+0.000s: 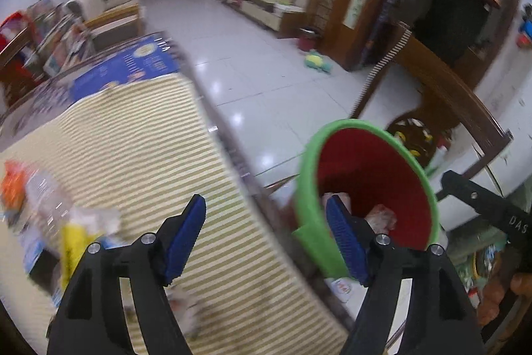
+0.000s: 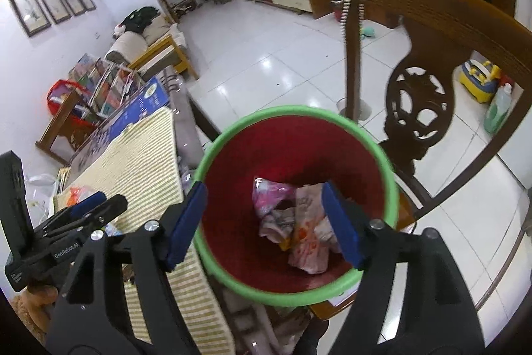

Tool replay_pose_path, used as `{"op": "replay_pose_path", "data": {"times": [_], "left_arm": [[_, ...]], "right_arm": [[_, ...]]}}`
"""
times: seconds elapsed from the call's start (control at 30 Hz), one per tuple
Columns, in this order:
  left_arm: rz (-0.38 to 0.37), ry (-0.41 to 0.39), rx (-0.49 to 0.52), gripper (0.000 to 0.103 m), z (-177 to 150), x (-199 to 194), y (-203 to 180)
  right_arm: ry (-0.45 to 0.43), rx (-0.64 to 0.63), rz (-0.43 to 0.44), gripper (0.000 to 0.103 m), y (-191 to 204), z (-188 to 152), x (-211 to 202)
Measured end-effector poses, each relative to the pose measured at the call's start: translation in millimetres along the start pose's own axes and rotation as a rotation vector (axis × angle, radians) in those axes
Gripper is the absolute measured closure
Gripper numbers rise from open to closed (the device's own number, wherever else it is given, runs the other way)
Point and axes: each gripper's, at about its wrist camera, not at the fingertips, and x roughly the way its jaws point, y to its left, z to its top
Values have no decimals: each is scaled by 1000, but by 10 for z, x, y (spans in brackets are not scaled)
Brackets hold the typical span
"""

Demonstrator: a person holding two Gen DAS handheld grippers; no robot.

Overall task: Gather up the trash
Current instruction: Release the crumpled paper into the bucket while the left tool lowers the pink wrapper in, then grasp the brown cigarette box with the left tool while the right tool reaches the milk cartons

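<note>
A bin with a green rim [image 2: 299, 112] and red inside stands off the table's right edge. Crumpled wrappers [image 2: 299, 222] lie at its bottom. My right gripper [image 2: 262, 188] hangs open over the bin's mouth, nothing between its blue pads. My left gripper [image 1: 264, 202] is open and empty above the table's edge, its right finger in front of the bin rim [image 1: 309, 175]. On the striped mat [image 1: 133, 138] to its left lie a clear plastic bottle [image 1: 46, 198], an orange wrapper [image 1: 13, 182], a yellow packet [image 1: 73, 242] and a blurred crumpled paper [image 1: 186, 305].
A carved wooden chair [image 2: 415, 108] stands just behind and right of the bin. A blue box [image 1: 133, 65] lies at the mat's far end. Beyond is white tiled floor [image 1: 249, 55], with a sofa and shelves of books on the left.
</note>
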Motion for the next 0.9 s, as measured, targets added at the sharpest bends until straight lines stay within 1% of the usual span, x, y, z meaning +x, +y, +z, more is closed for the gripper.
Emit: {"op": "replay_pose_path", "data": {"times": [0.2,0.33,0.43,0.53,0.6,0.7,0.8,0.9], "left_arm": [[97,9,-94,31,-297,-245,680],[145,24,-131,31,-482,-388,1125],[186,39,-130,31,-622,-485,1450],[229,66,-105,30,-811,-580,1795],[246,84,-88,30,-921,-629,1944],[248,129,-62,31,-1120,-684,2204],[216,189,-22,32,-1331,-671,2392],[186,232,16,32,-1482,-630,2449]], "right_arm": [[49,-54,43,30,468,-117,129],[86,-91,72,30,850,-260,225],[105,-114,84,30,1107,-393,265],[121,-120,89,30,1315,-507,306],[134,-121,94,30,1461,-595,335],[155,-130,104,30,1698,-736,384],[177,-151,113,30,1940,-881,420],[192,-165,117,30,2132,-1007,441]]}}
